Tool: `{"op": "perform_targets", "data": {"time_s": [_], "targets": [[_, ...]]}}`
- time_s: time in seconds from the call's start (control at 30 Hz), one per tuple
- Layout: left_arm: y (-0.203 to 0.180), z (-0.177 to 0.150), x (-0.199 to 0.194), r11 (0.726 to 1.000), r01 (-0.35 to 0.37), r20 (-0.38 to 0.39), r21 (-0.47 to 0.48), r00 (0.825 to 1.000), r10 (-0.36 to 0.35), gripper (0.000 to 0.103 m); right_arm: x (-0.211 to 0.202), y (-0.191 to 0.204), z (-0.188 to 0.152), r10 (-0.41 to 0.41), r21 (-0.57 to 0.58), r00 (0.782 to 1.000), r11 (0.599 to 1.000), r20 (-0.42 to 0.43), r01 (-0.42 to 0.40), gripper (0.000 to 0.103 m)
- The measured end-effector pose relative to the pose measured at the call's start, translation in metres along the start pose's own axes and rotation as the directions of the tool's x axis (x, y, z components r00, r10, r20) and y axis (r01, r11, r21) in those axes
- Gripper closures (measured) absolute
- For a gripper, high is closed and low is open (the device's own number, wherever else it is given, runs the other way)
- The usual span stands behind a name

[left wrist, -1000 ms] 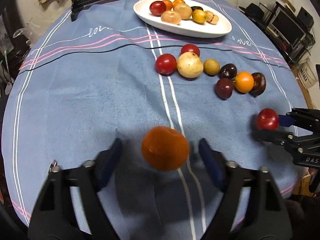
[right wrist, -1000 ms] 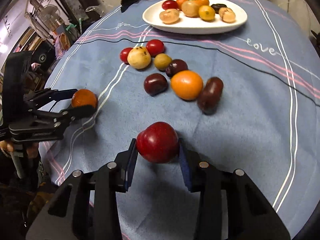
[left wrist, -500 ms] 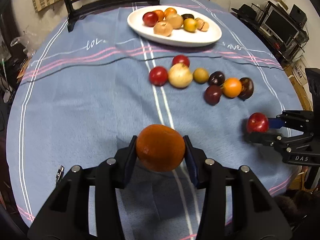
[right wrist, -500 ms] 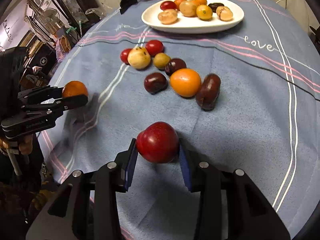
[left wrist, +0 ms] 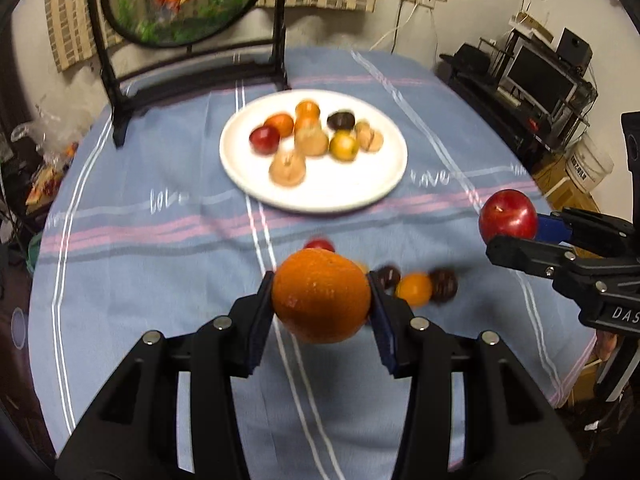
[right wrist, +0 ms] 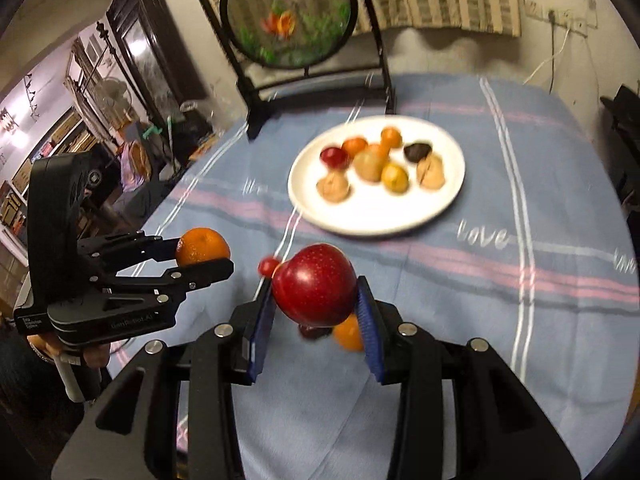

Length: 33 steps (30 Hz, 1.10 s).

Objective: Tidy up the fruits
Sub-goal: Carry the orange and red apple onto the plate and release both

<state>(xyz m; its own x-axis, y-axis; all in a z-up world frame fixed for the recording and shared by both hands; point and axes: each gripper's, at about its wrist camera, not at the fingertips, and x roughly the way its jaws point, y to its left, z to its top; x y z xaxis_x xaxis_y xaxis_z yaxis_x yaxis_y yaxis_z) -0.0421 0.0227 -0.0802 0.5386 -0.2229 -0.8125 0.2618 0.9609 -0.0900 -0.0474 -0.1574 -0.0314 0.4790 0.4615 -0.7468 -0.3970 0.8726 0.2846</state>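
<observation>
Overhead, the left gripper (left wrist: 322, 300) pinches a round orange (left wrist: 322, 294); the right gripper (right wrist: 316, 304) pinches a glossy red apple (right wrist: 314, 286), both above the blue striped tablecloth (left wrist: 140, 272).

Each camera sits just behind its own gripper, looking forward and down along the fingers across the table (left wrist: 120, 248). The left view faces the white plate (left wrist: 394, 184) with the right gripper (left wrist: 516, 236) at its right edge; the right view sees the same plate (right wrist: 452, 196), with the left gripper (right wrist: 208, 256) at its left.
</observation>
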Motion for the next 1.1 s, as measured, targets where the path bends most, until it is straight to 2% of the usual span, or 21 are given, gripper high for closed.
{"op": "perform_targets", "data": {"time_s": [0.23,0.43,0.7,1.1], "targets": [[-0.002,0.046,0.012,1.000,-0.026,0.028,0.003,0.999,0.026,0.058,0.005,-0.016,0.036,-0.027,0.005,0.999,1.000,0.046,0.027,0.063],[0.008,0.074,0.032,0.999,-0.035,0.024,-0.038,0.999,0.036,0.058,0.025,-0.033,0.062,-0.039,0.016,0.998,0.999,0.049,0.038,0.063],[0.019,0.104,0.062,0.997,-0.047,0.006,-0.066,0.999,0.047,0.058,0.053,-0.050,0.091,-0.048,0.016,0.998,0.999,0.040,0.047,0.063],[0.018,0.135,0.104,0.996,-0.080,-0.014,-0.042,0.997,0.080,0.058,0.100,-0.069,0.121,-0.040,0.035,0.999,0.999,0.013,0.040,0.063]]}}
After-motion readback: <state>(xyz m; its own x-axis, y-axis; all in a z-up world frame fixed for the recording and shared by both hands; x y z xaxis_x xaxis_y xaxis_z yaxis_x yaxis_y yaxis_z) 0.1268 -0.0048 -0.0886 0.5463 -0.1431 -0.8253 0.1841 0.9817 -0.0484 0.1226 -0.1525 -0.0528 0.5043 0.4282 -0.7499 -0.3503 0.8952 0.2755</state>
